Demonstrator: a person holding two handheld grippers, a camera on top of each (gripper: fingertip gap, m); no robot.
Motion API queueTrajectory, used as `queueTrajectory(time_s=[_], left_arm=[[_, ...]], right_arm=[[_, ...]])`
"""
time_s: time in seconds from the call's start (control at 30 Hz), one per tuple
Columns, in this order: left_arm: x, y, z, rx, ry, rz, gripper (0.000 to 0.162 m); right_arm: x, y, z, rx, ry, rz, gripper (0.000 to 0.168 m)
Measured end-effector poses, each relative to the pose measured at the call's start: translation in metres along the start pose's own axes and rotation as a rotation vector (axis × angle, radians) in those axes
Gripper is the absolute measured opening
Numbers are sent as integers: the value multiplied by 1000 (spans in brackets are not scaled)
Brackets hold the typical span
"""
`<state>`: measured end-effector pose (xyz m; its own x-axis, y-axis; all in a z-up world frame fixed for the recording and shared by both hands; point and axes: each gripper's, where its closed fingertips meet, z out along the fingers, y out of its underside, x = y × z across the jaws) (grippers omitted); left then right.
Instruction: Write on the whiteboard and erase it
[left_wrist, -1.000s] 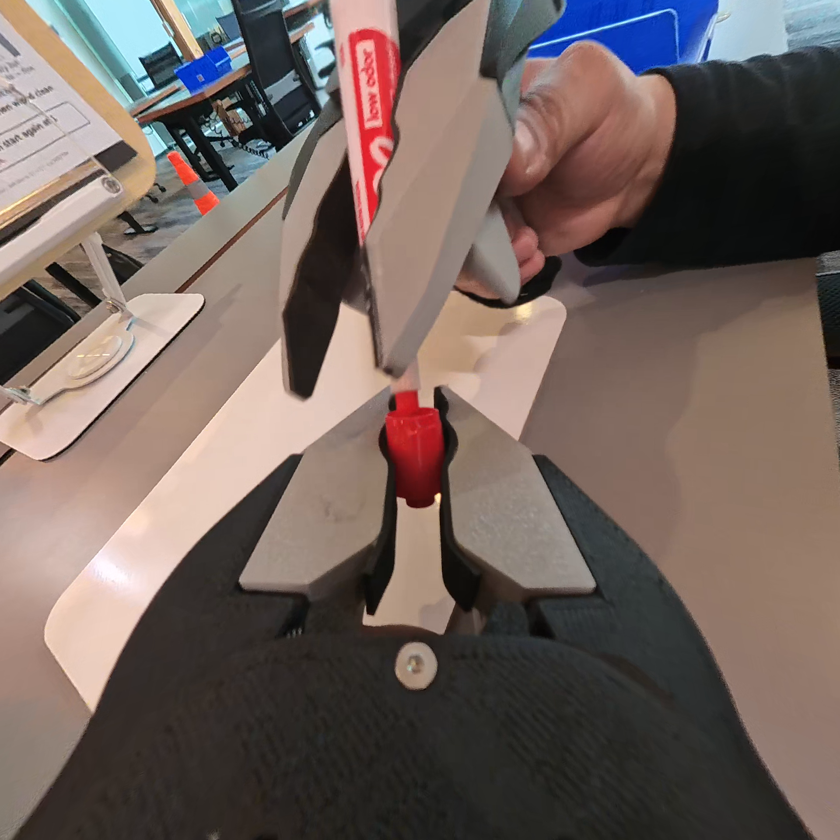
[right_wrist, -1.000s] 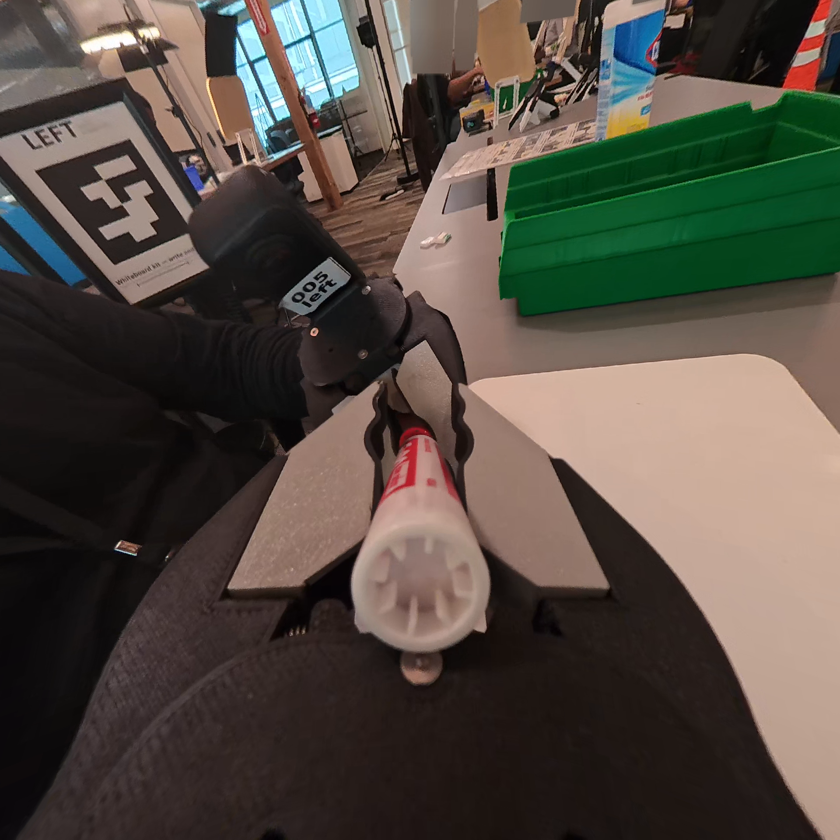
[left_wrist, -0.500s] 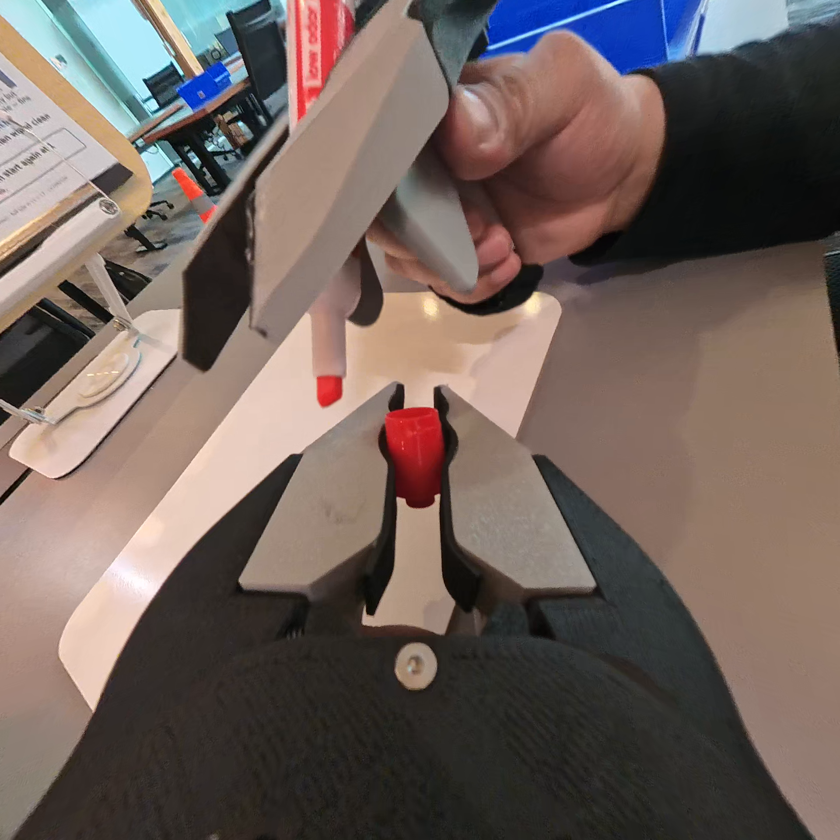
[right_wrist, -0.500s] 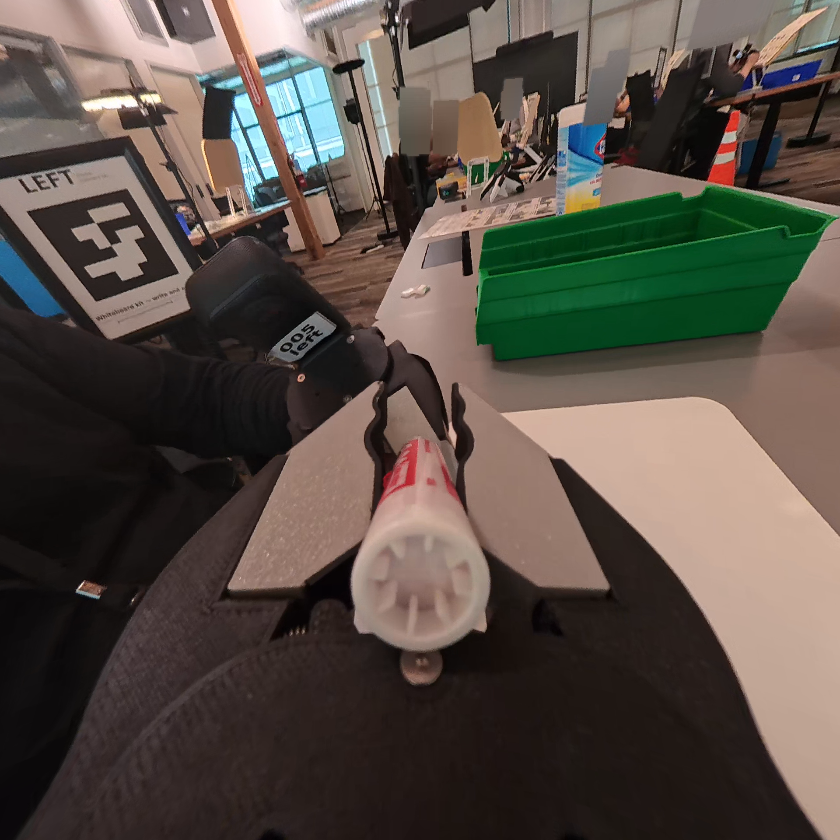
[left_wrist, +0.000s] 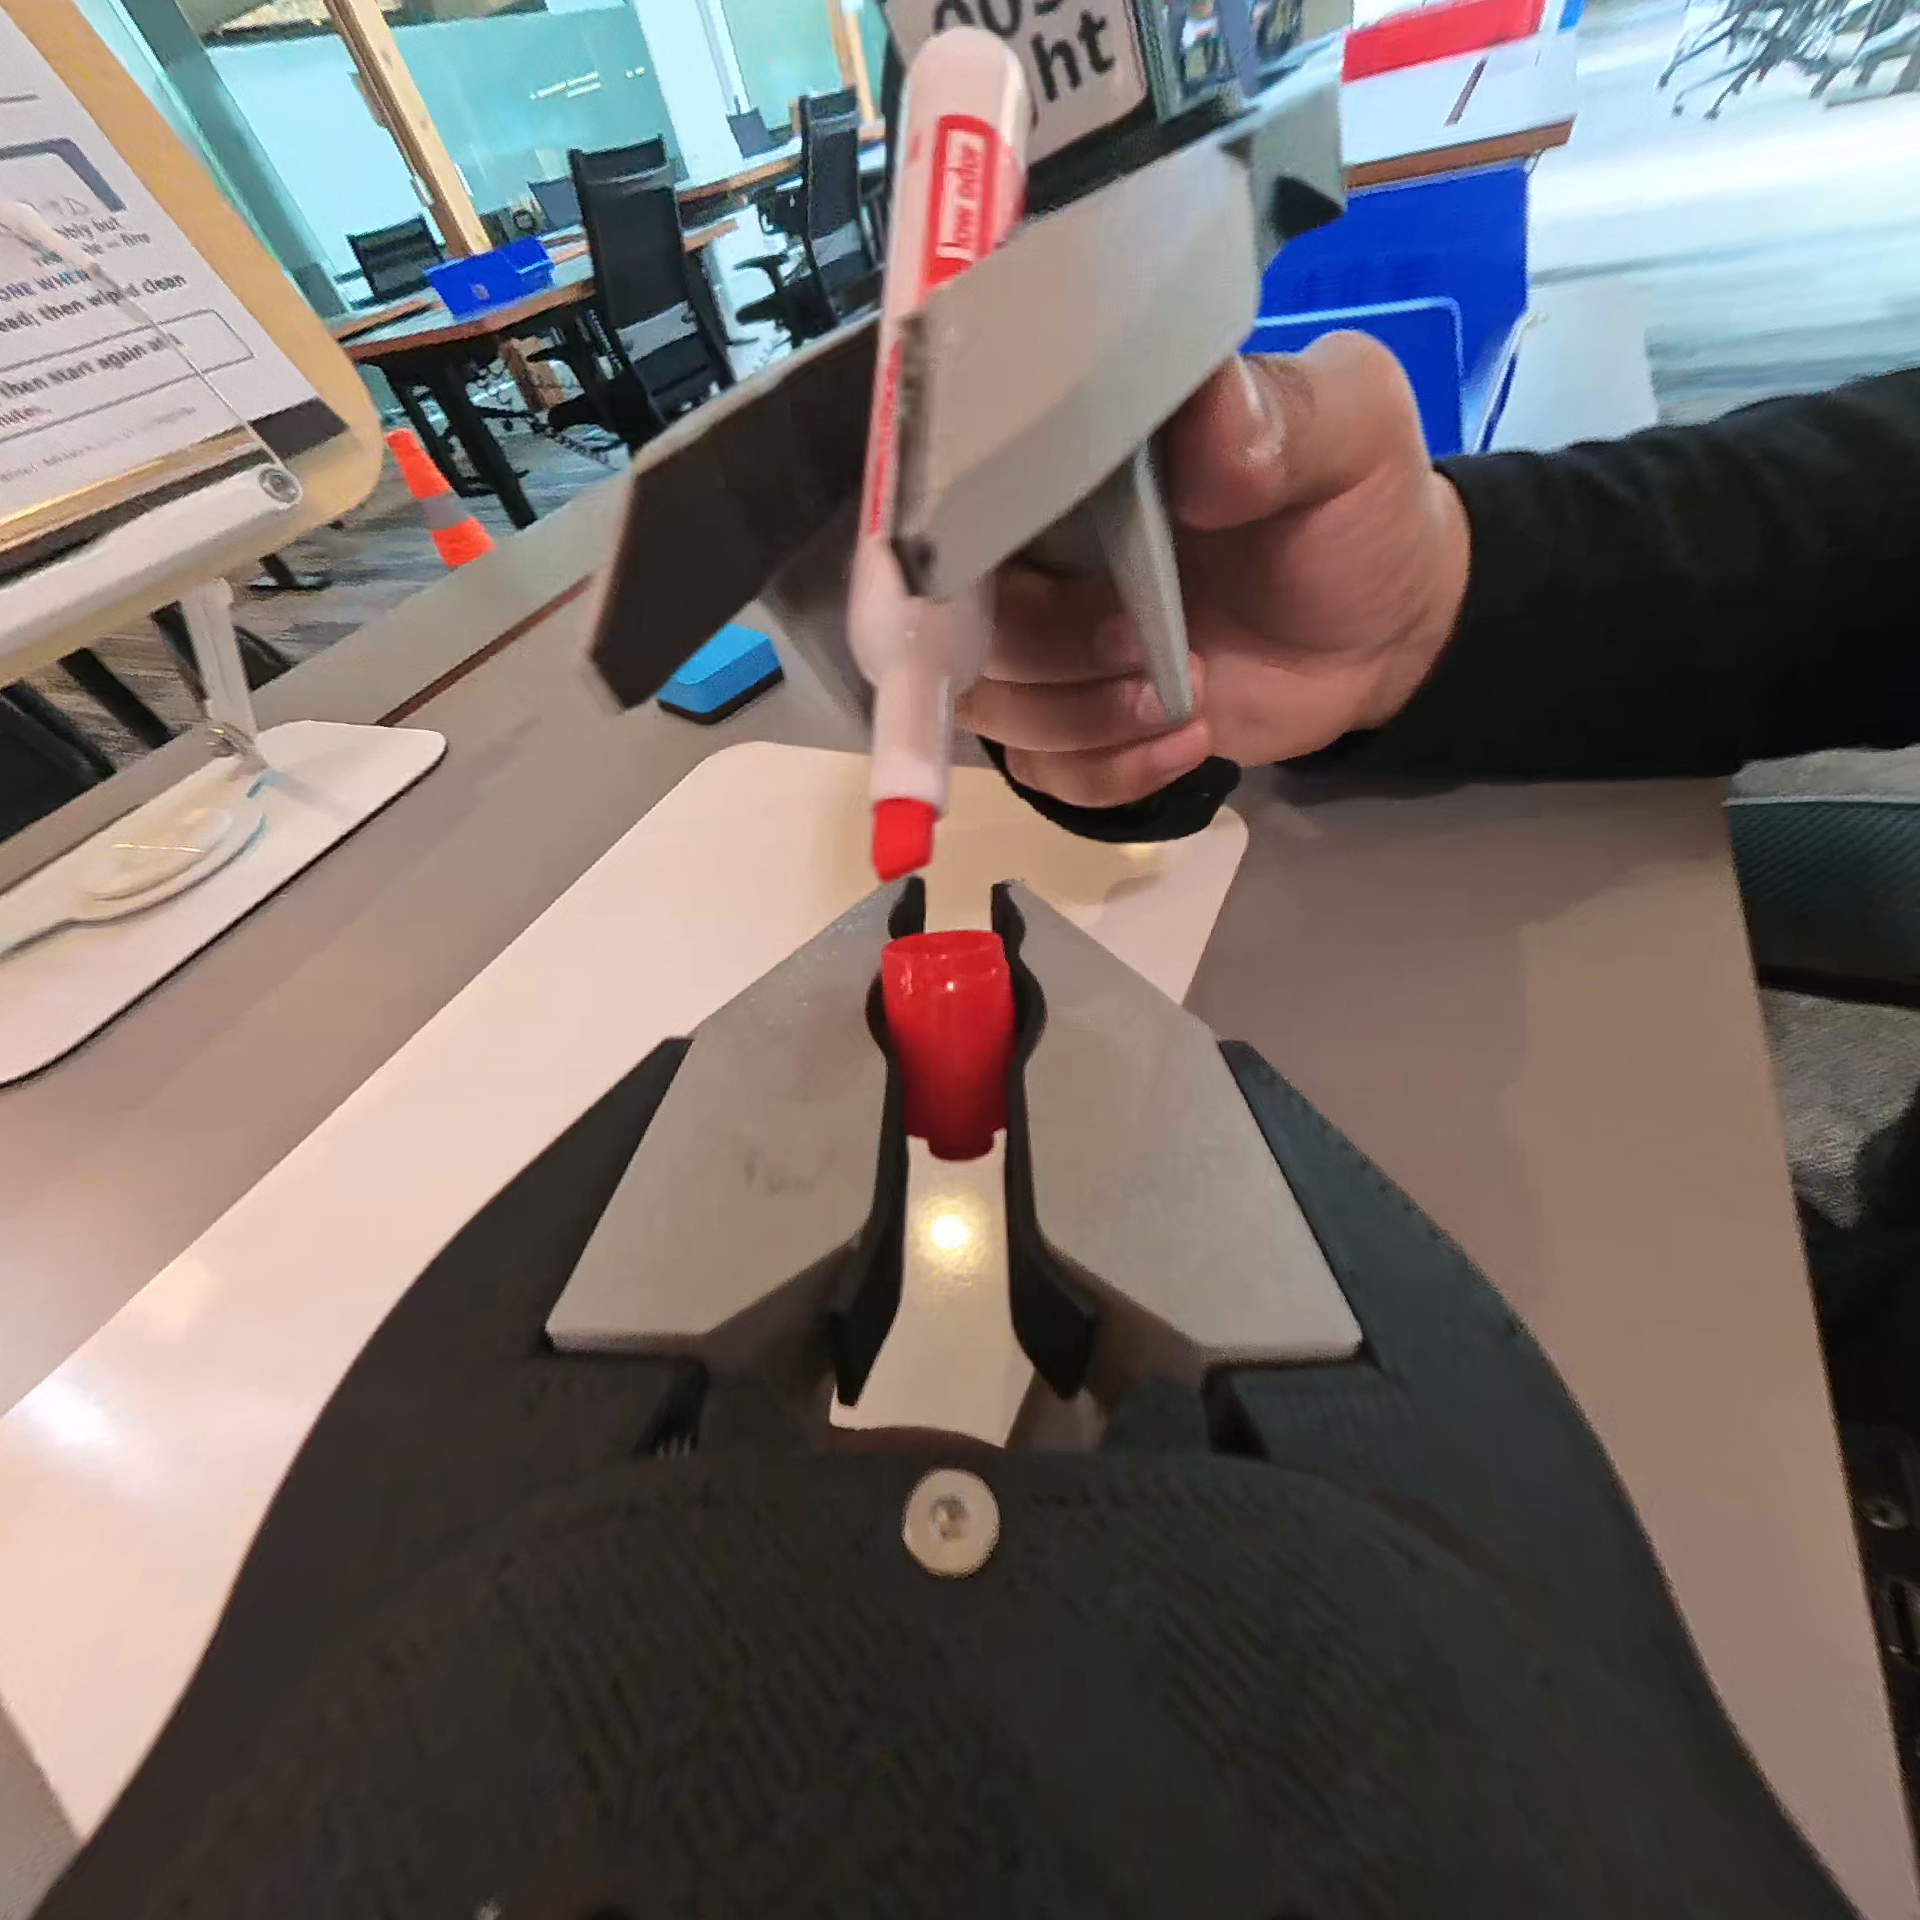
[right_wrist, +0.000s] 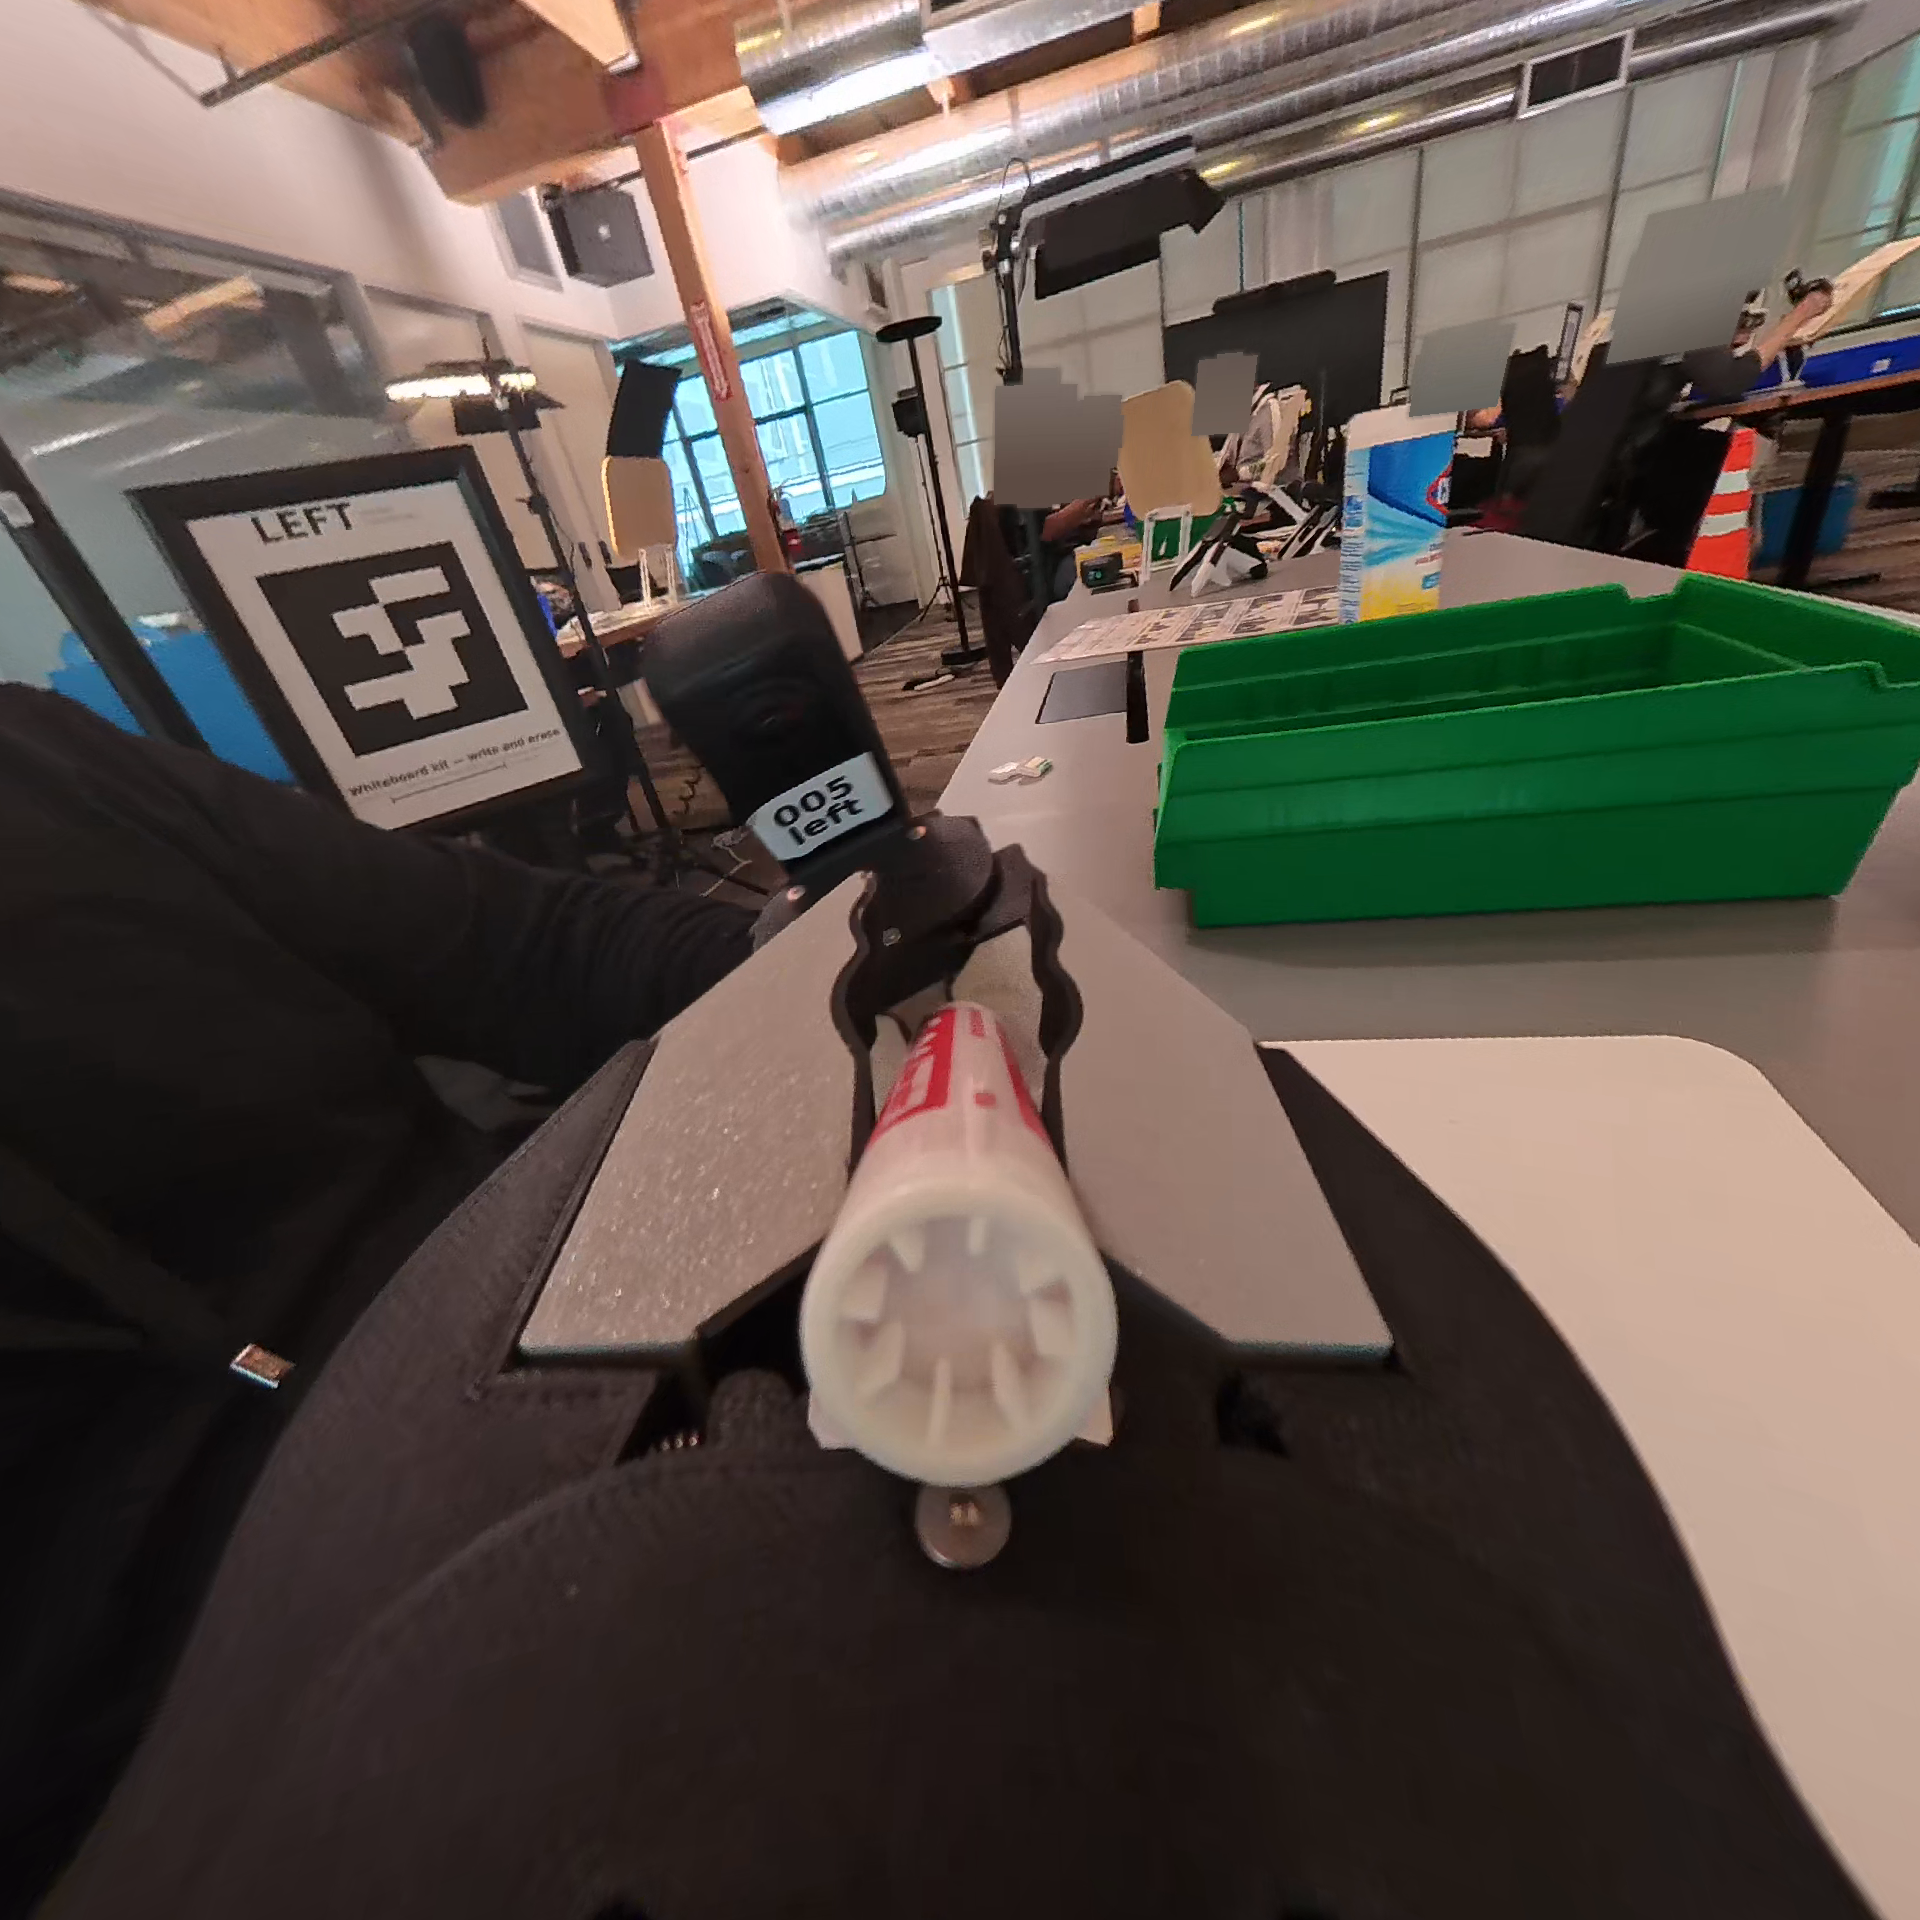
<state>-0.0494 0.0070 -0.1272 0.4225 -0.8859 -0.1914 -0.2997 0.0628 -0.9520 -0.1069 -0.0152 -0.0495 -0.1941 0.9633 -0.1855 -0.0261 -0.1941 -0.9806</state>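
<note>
1. The left gripper (left_wrist: 951, 904) is seen closed on a red marker cap (left_wrist: 943, 1039), which is pinched between the black finger pads with its open mouth facing forward. The cap's lower end is partly hidden by the pads.
2. The right gripper (right_wrist: 951, 961) is seen clamped on the white marker (right_wrist: 961, 1174). Its blunt rear end fills the near view, and its tip is hidden from this camera.
3. From the left wrist view, the marker's red tip (left_wrist: 900, 840) is found uncapped, just ahead of and above the cap, apart from it.
4. The whiteboard (left_wrist: 582, 997) is observed lying flat beneath both grippers; no marks can be made out on it.
5. A blue eraser (left_wrist: 719, 675) is noted beyond the board, partly covered by the right gripper.
6. A green bin (right_wrist: 1507, 769) is recorded ahead-right of the right gripper, cut off at the frame edge.
</note>
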Motion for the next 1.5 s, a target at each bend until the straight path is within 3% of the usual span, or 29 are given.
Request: queueTrajectory(time_s=[0.47, 1.5], left_arm=[[-1, -5, -5, 30, 29, -41, 11], [-7, -3, -9, 27, 8, -55, 11]], right_arm=[[4, 21, 2, -154, 35, -31, 26], [13, 29, -4, -214, 66, -6, 28]])
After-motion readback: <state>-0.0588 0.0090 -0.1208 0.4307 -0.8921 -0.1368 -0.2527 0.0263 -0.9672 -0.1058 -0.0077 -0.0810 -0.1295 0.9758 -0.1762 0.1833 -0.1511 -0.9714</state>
